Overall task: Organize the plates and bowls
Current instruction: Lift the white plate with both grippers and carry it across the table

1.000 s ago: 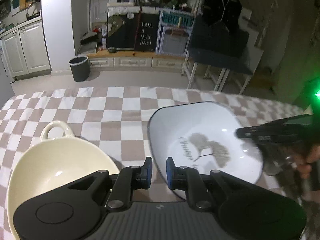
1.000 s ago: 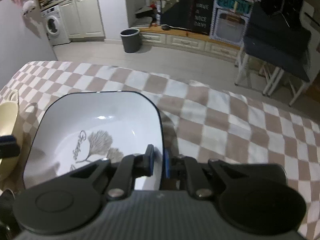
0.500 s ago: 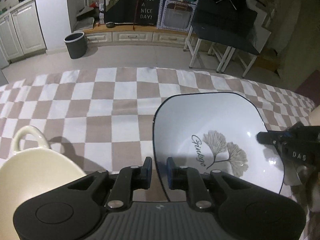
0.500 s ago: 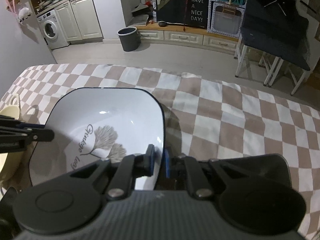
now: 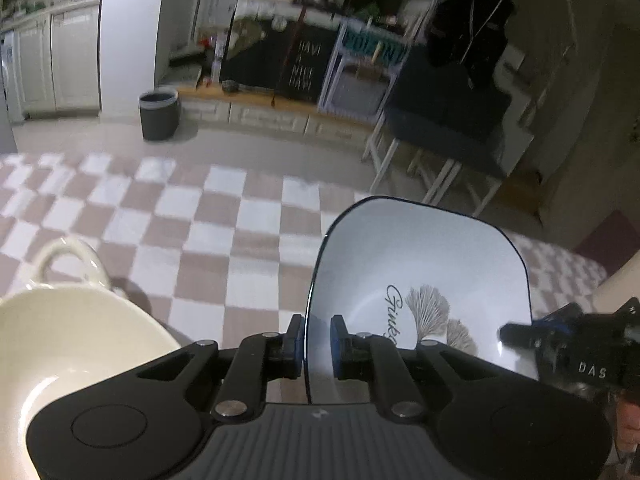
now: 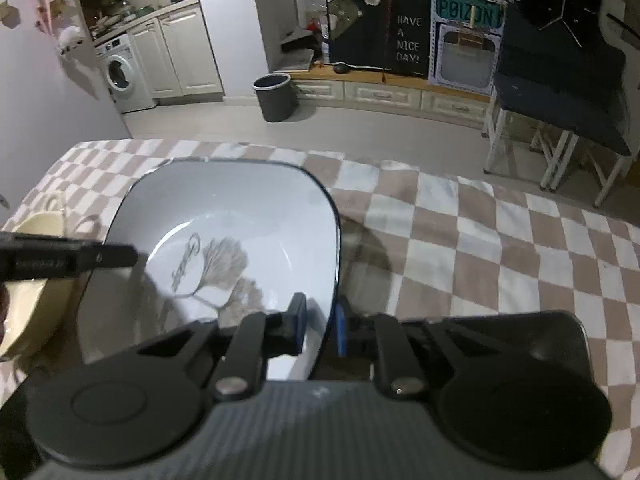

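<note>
You had the white, dark-rimmed square ceramic plate with the leaf print lifted at a tilt over the checked brown-and-white tablecloth, its edges between both sets of jaws. Your left gripper straddled one edge with a gap at each pad, so I could not tell whether it gripped. Your right gripper had just been easing open around the opposite edge, its pads apparently clear of it. The cream handled ceramic bowl sat just left of your left gripper. Firming one grip before loosening the other would likely have kept the plate from slipping.
</note>
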Available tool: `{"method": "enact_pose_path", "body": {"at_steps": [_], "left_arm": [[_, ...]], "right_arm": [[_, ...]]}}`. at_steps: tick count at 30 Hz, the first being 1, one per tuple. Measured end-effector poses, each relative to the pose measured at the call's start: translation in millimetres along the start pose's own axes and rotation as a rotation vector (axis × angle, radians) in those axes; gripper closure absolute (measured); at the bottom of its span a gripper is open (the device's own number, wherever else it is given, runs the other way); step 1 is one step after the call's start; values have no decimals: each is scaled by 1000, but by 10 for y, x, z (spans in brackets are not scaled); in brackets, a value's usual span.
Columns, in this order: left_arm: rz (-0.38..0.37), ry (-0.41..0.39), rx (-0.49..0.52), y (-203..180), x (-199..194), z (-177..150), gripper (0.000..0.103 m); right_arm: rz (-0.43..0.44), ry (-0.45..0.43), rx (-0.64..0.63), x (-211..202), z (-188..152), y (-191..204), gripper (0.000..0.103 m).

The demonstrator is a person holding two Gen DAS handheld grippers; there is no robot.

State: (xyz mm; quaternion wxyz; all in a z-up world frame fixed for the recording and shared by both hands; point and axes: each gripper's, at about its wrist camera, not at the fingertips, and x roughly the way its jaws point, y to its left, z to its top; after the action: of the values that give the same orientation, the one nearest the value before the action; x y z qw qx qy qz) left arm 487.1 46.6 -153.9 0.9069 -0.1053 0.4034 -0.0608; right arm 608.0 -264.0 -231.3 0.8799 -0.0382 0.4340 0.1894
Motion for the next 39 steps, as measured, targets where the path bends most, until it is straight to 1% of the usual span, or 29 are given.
{"method": "enact_pose_path", "body": {"at_steps": [2,6,8,10,15,17,20,22,24,26,29,32,35,39], "left_arm": [[4,-28,18,-35,-159,12,89],[-21,-73,-21,-62,-546,10,89],[-29,-103,-19,-108,-757,-14,89],[-39,-132,-6,-191,-999,-44,89],[-92,-192,8,-446,-1668,-139,89],[-110,-206,20,-564,-1907,-208,89],[-129,-196,28,-729,-2166,-316,89],[-149,-191,32,-846,-2314,-411,89],[-178,-187,38,-964,-2441,-520,89],[-200,-190,52,-1045,-2524,-635,89],[-227,-172,78,-1179,-2577,-856,89],[-245,-145,99,-1264,-2520,-1061,89],[-256,-73,113,-1291,-2345,-1211,89],[-258,43,117,-1297,-2056,-1391,89]], "right_arm": [[8,-12,17,-85,-22,32,85],[38,-52,65,-369,-71,75,87],[46,-82,74,-556,-108,114,88],[53,-118,89,-781,-160,142,88],[85,-221,143,-1484,-328,165,91],[92,-264,156,-1803,-453,186,91],[92,-317,170,-2232,-621,190,92],[90,-343,189,-2455,-736,179,92],[71,-366,197,-2659,-904,176,92],[52,-375,219,-2799,-1066,157,92],[36,-357,282,-2903,-1332,88,92],[40,-342,340,-2940,-1597,5,92],[37,-303,392,-2928,-1861,-91,92],[11,-241,400,-2836,-2006,-142,92]]}}
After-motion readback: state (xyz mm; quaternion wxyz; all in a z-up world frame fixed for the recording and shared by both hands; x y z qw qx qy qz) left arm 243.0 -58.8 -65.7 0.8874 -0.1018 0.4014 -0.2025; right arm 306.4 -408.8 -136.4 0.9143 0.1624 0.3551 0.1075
